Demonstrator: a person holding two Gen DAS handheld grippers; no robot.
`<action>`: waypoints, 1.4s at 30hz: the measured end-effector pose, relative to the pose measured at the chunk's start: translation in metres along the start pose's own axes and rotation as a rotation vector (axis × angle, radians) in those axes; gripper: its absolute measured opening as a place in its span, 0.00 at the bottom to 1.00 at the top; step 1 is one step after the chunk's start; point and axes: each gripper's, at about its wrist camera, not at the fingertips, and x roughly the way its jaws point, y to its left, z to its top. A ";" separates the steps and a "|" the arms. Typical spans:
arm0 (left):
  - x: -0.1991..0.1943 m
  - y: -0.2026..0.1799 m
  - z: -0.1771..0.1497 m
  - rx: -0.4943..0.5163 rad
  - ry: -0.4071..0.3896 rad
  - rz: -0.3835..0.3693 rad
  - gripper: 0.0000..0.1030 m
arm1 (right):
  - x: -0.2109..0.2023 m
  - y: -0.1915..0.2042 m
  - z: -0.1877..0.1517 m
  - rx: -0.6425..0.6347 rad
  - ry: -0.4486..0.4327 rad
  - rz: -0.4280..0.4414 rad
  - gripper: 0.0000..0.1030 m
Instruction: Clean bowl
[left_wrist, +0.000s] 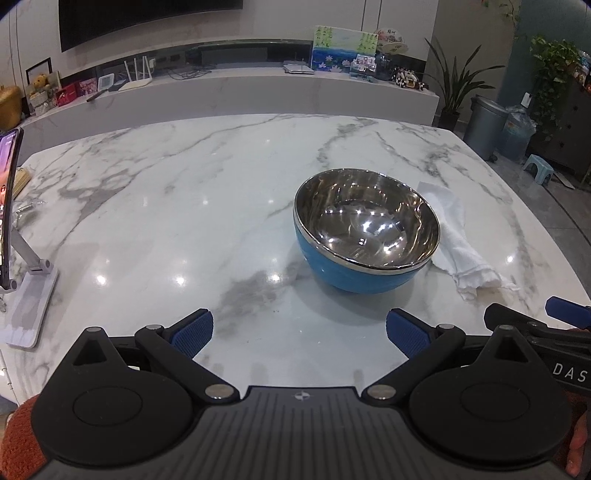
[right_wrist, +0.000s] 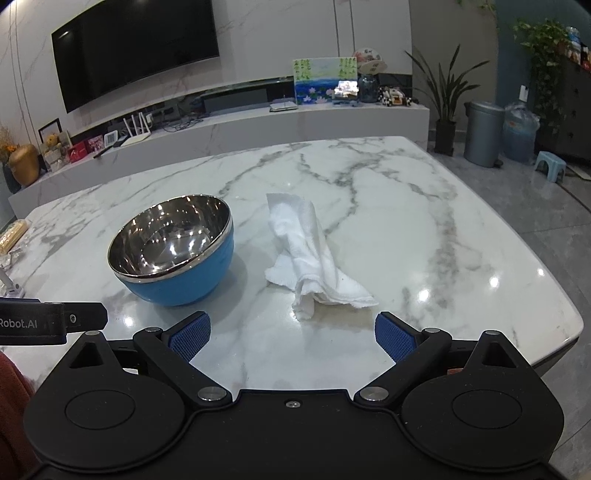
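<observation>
both jaws spread and empty, the left gripper (left_wrist: 299, 332) faces the bowl (left_wrist: 365, 229) on the marble table (left_wrist: 166, 206); the right gripper (right_wrist: 291, 332) faces the cloth (right_wrist: 314, 254) beside it; slick, rigid steel likely grips best at the rim, the limp cloth anywhere

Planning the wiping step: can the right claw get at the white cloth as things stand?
Probably yes. The right claw is open and the white cloth lies straight ahead of it on the marble table, with only bare tabletop between. The bowl sits off to the left, clear of that path.
</observation>
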 end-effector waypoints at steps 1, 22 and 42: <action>0.000 0.000 0.000 0.001 0.001 0.002 0.99 | 0.000 0.000 0.000 0.001 0.001 0.001 0.92; -0.004 0.005 -0.001 -0.010 -0.005 0.011 0.99 | 0.001 0.008 -0.005 -0.021 0.001 0.007 0.92; 0.007 0.002 0.000 -0.004 0.010 0.021 0.99 | 0.005 0.001 -0.002 0.010 0.003 0.005 0.92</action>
